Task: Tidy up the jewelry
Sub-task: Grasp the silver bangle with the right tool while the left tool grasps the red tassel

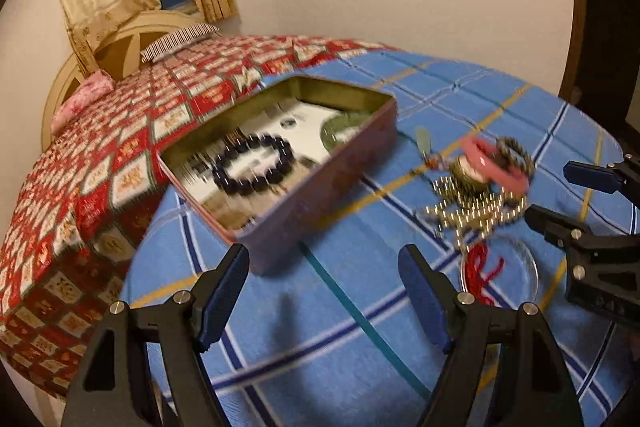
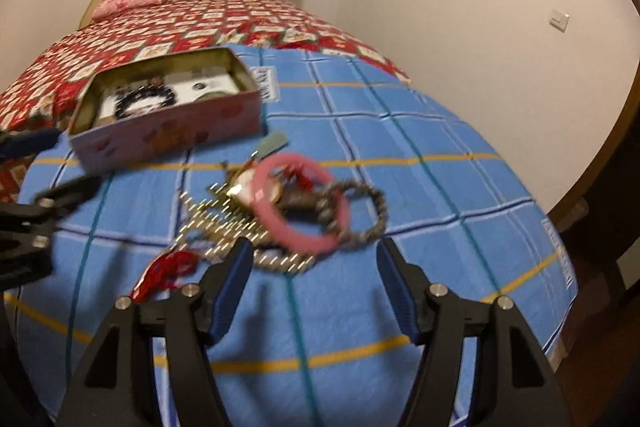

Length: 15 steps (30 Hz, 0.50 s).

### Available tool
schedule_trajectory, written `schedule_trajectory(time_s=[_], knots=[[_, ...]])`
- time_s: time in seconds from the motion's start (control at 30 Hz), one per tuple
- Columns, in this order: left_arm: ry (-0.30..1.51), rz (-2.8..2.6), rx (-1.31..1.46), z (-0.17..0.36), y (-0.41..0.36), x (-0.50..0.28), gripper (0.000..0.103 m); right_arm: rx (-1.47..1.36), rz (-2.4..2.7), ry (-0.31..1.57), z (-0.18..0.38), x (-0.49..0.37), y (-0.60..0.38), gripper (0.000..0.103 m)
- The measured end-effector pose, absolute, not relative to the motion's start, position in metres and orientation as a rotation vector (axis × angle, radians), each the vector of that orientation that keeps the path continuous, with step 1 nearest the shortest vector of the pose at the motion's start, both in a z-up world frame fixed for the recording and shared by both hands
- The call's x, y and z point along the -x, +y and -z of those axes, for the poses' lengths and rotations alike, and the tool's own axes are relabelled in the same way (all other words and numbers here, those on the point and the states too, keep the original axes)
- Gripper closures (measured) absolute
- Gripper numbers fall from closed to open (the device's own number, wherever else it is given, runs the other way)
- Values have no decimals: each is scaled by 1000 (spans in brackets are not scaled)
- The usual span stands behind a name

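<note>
Hovering over the blue plaid cloth (image 2: 420, 155) on the bed, both grippers have their fingers spread wide and hold nothing. Left gripper (image 1: 324, 291) sits just in front of the pink tin box (image 1: 320, 183), which already has a dark beaded bracelet (image 1: 253, 164) inside. Right gripper (image 2: 316, 283) is right at the tangled pile: pink bangle (image 2: 298, 203), twisted metal bracelet (image 2: 368, 215), gold chain (image 2: 224, 223), red cord (image 2: 168, 267). Pretty blurry though.

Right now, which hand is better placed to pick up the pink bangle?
Right. The right tongs are open and point straight at the pink bangle just ahead. The left tongs are open too, but face the tin.
</note>
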<state>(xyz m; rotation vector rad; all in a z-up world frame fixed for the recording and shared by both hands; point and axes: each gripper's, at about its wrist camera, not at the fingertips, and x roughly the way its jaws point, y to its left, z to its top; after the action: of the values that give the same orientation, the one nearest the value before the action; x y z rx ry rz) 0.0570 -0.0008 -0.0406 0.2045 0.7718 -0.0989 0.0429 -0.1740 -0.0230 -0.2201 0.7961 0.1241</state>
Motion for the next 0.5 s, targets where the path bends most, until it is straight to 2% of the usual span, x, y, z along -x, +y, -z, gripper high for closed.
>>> schedule_trajectory(time_s=[0.1,0.2,0.47,0.5], knots=[[786,95,-217,47,-2,-55,26,218,-162,810,28,-34,-167,39],[791,91,-213,50,0,-54,26,230,-197,825,32,-32,-158,47],[800,100,-200,54,0,-51,26,211,-258,892,50,-32,-150,94],[799,104,-196,54,0,-51,26,207,-269,892,50,-31,-149,94]])
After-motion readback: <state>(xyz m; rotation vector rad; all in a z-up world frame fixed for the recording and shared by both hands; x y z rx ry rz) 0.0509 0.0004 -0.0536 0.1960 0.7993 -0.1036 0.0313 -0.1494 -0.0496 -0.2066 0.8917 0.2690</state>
